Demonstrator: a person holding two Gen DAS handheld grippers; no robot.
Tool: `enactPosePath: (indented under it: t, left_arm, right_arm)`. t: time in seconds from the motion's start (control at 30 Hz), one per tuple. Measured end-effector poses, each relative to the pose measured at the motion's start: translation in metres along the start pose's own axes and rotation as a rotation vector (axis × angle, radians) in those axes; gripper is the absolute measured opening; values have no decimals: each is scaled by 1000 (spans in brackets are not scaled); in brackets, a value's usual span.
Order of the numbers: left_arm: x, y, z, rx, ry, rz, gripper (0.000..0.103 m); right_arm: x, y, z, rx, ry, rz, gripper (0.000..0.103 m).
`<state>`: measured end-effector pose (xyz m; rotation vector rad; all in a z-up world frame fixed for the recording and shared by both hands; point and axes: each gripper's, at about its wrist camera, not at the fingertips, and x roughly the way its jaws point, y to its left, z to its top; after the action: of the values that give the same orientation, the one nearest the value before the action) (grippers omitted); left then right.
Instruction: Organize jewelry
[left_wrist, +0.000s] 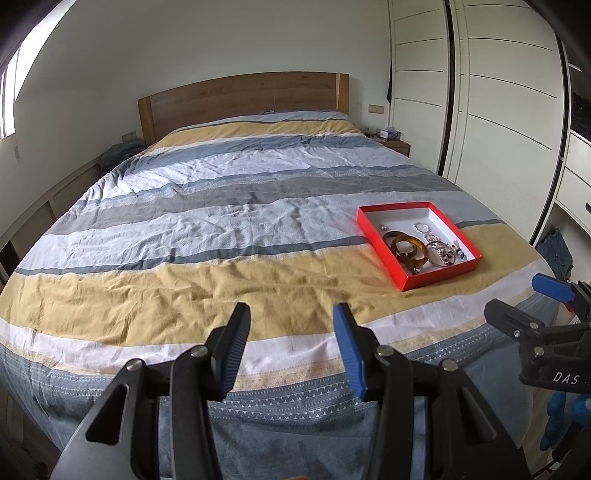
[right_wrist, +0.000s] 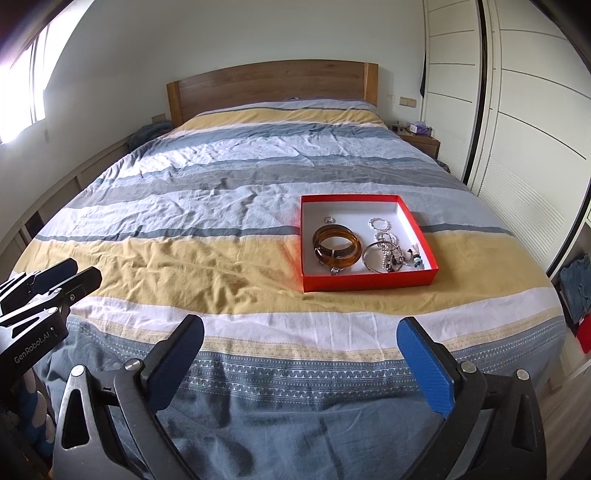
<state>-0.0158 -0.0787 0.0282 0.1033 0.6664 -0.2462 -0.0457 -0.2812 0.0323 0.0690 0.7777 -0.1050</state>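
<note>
- Jewelry (right_wrist: 373, 247) lies in a shallow red cardboard box with a white inside (right_wrist: 369, 284), which sits on the bed's striped duvet of blue, grey, white and mustard bands (right_wrist: 221, 266), ahead of both pairs of jaws and touching neither.
- Two wide amber-brown translucent bangles (right_wrist: 337, 246) lie overlapping in the near left part of the box; a small silver ring (right_wrist: 330, 219) sits just beyond them.
- On the box's right side, a thin silver bangle (right_wrist: 371, 257) lies among silver chains and small beaded pieces (right_wrist: 388, 243); the beads are too small to tell apart.
- Right gripper (right_wrist: 301, 358), black with blue pads, hangs over the foot of the bed with its jaws spread wide and nothing between them; the box lies straight ahead, slightly right of their midline, well apart.
- Left gripper (left_wrist: 291, 349), of the same make, has its jaws parted to a middling gap, also empty; from it the box (left_wrist: 439, 280) is ahead and off to the right.
- In the left wrist view the right gripper (left_wrist: 524, 299) shows at the right edge, level with the left jaws, near the box's closest corner but clear of it.
- Beyond the box, far from both jaws, stand a wooden headboard (right_wrist: 273, 85) and white sliding wardrobe doors (right_wrist: 517, 110) to the right.
</note>
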Motion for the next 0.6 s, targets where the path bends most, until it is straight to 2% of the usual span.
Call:
enactPosePath:
  t: [0.6]
  left_arm:
    - [22, 3, -7, -12, 46, -9, 45]
  right_arm:
    - [24, -3, -6, -1, 31, -22, 103]
